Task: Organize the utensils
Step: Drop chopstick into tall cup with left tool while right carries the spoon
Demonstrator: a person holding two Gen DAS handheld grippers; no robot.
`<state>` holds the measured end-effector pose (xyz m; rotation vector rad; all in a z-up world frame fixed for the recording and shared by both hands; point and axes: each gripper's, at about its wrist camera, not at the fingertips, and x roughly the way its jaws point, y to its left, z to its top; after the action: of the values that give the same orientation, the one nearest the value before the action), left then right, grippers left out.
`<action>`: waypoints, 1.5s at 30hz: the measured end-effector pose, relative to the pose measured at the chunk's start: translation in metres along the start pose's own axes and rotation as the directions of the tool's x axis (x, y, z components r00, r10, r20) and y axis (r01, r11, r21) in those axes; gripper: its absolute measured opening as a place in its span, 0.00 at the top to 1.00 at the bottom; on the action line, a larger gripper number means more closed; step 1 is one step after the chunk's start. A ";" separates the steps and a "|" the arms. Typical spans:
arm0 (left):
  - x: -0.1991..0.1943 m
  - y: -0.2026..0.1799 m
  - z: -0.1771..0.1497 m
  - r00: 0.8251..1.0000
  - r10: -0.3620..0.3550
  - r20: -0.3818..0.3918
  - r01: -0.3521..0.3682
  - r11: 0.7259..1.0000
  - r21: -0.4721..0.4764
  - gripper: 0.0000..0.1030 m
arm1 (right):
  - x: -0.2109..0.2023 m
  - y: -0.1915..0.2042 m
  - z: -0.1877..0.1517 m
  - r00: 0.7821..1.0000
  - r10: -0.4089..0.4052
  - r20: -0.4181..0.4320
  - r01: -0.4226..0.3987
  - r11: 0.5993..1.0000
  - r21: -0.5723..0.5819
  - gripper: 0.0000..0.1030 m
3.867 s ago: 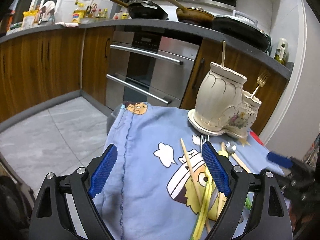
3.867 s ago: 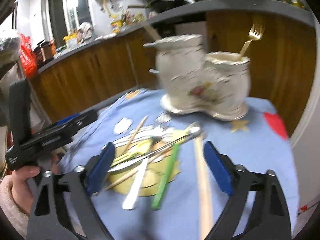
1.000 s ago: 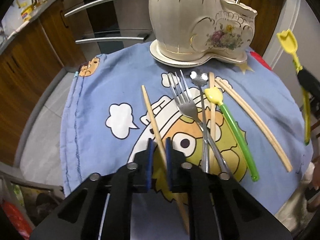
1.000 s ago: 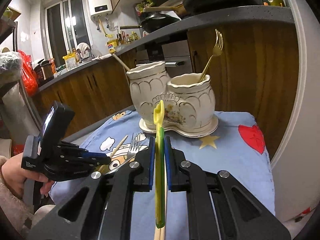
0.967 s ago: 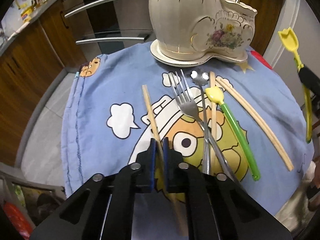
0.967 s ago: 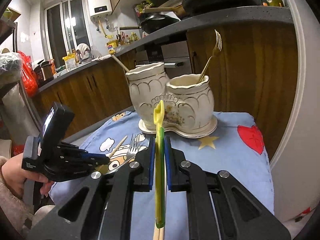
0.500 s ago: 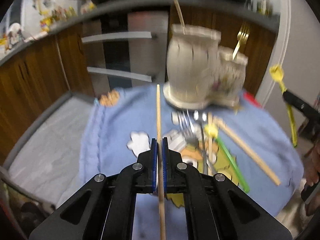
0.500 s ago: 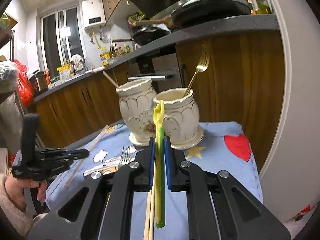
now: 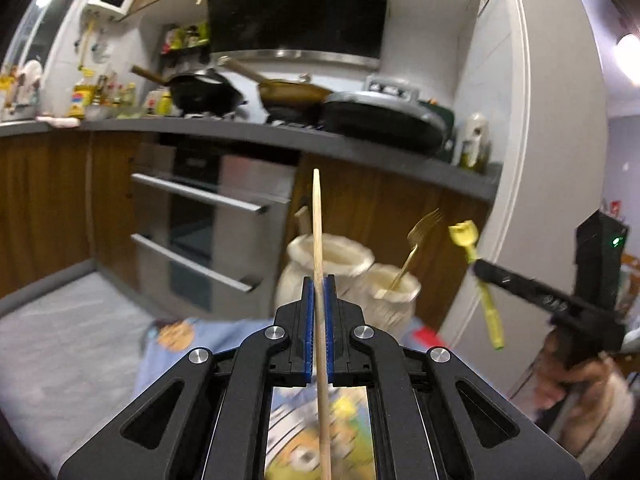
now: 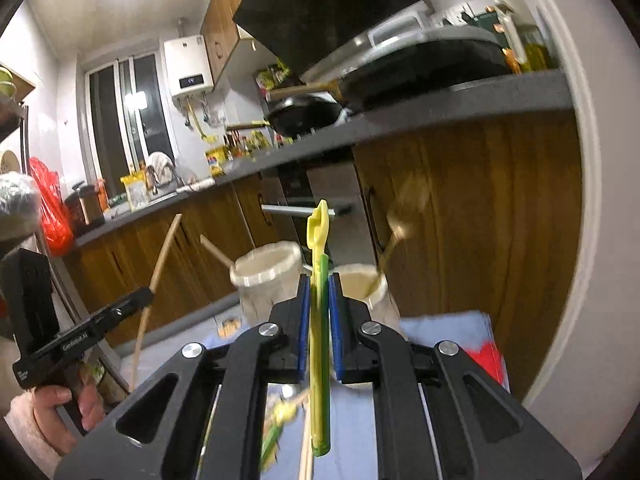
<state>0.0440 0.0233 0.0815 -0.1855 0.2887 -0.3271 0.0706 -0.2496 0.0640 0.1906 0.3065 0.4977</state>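
White lettering runs along the side of the left gripper [image 10: 149,295], too small to read for sure. That gripper [image 9: 318,280] is pinched on a chopstick [image 9: 318,240] that stands nearly upright. The right gripper [image 10: 319,280] is clamped on a yellow-and-green utensil [image 10: 319,320], also upright, with what looks like a second chopstick beside it in the grip.

Beyond both sits a cream double pot [image 9: 340,264]: the left cup [image 10: 266,276] holds a chopstick [image 10: 214,251], the right cup [image 9: 394,292] a gold fork [image 9: 420,240]. The pot stands on a blue cartoon cloth [image 10: 440,332], where more utensils lie, blurred.

Behind are wood cabinets [image 9: 44,200], an oven [image 9: 208,232], and a grey counter [image 9: 360,148] with pans [image 9: 204,94], bottles and a black hood [image 9: 298,8].
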 end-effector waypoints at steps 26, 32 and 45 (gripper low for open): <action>0.138 -0.045 0.059 0.976 0.126 0.177 -0.164 0.962 0.219 0.95 | 0.119 -0.012 0.022 0.995 -0.053 0.089 0.058 0.997 -0.054 0.91; 0.128 -0.042 0.045 0.981 0.108 0.161 -0.142 0.965 0.220 0.95 | 0.126 -0.003 0.014 0.995 -0.091 0.027 0.094 0.986 -0.140 0.91; 0.089 -0.043 0.015 0.986 0.154 0.059 -0.163 0.969 0.188 0.95 | 0.095 -0.009 -0.005 0.990 -0.132 -0.040 0.127 0.986 -0.107 0.92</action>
<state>0.1171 -0.0451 0.0832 0.0213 0.2247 -0.1904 0.1522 -0.2094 0.0345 0.0571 0.3359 0.3882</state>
